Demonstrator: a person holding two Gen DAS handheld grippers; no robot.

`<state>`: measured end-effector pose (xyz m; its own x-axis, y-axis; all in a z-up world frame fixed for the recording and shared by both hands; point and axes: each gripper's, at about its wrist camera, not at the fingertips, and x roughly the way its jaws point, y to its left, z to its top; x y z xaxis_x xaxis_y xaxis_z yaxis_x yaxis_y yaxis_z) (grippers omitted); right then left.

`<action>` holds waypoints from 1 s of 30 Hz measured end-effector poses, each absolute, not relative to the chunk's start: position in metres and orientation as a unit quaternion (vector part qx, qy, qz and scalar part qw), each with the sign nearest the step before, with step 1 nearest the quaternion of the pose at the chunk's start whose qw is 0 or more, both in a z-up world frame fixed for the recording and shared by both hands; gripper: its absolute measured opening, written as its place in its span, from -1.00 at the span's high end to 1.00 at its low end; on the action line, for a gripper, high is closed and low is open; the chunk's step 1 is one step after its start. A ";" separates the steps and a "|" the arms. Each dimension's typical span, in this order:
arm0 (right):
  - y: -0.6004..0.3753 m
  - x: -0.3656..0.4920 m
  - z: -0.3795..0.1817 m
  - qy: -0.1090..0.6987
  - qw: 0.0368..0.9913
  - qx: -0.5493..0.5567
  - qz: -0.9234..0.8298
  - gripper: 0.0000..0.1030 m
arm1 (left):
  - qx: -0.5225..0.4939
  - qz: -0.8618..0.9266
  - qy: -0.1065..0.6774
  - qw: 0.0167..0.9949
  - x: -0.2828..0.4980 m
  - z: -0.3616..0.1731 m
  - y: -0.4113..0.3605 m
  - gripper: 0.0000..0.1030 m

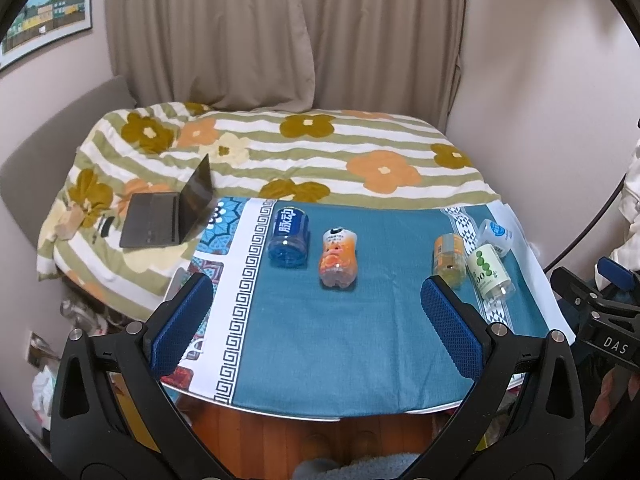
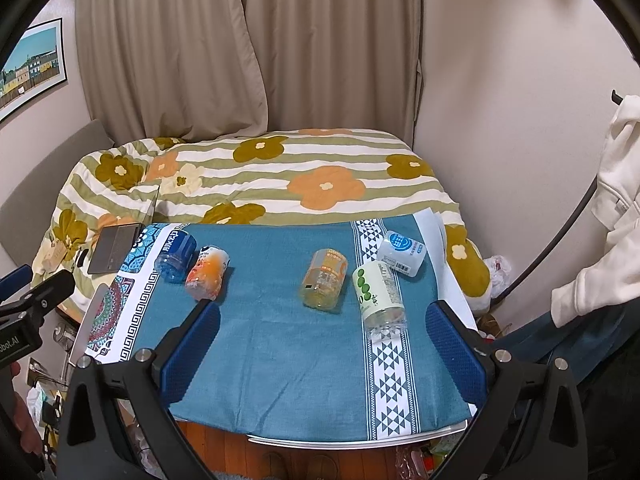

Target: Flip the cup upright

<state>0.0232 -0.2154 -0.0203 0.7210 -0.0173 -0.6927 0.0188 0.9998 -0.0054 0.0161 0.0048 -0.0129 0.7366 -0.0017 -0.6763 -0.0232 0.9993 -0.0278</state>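
Several cut-bottle cups lie on their sides on the blue cloth-covered table (image 1: 340, 344): a blue one (image 1: 289, 236), an orange-and-white one (image 1: 338, 258), a clear amber one (image 1: 450, 258), a green-and-white one (image 1: 490, 274) and a white one with a blue logo (image 1: 496, 236). The right wrist view shows the same: blue (image 2: 176, 255), orange (image 2: 207, 272), amber (image 2: 323, 278), green-and-white (image 2: 380, 296), white (image 2: 402, 253). My left gripper (image 1: 316, 320) is open and empty above the table's front. My right gripper (image 2: 322, 346) is open and empty, short of the amber cup.
A bed with a flowered quilt (image 1: 304, 152) lies behind the table, with an open laptop (image 1: 168, 216) on its left. Curtains hang at the back. The table's front edge (image 2: 352, 442) is near, with wooden floor below. The right gripper's body shows at the left view's right edge (image 1: 592, 304).
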 end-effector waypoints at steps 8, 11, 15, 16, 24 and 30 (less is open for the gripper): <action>-0.213 0.023 -0.022 0.374 0.927 -0.001 -0.015 -0.99 | -0.018 0.002 0.364 0.931 0.020 -0.015 0.003 -1.00; -0.213 0.022 -0.022 0.373 0.928 -0.002 -0.016 -0.99 | -0.017 0.000 0.364 0.931 0.022 -0.015 0.003 -1.00; -0.213 0.024 -0.021 0.375 0.927 -0.001 -0.015 -0.99 | -0.018 -0.001 0.365 0.931 0.023 -0.015 0.004 -1.00; -0.213 0.023 -0.022 0.375 0.927 -0.001 -0.015 -0.99 | -0.018 0.000 0.365 0.931 0.024 -0.015 0.003 -1.00; -0.212 0.023 -0.020 0.373 0.928 -0.001 -0.015 -0.99 | -0.018 -0.001 0.363 0.931 0.023 -0.015 0.004 -1.00; -0.209 0.023 -0.016 0.373 0.928 -0.001 -0.018 -0.99 | -0.019 -0.002 0.362 0.932 0.024 -0.015 0.004 -1.00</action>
<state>0.0233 -0.2086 -0.0159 0.7212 -0.0346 -0.6919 0.0324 0.9993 -0.0161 0.0240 0.0042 -0.0149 0.7374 -0.0172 -0.6752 -0.0102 0.9993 -0.0367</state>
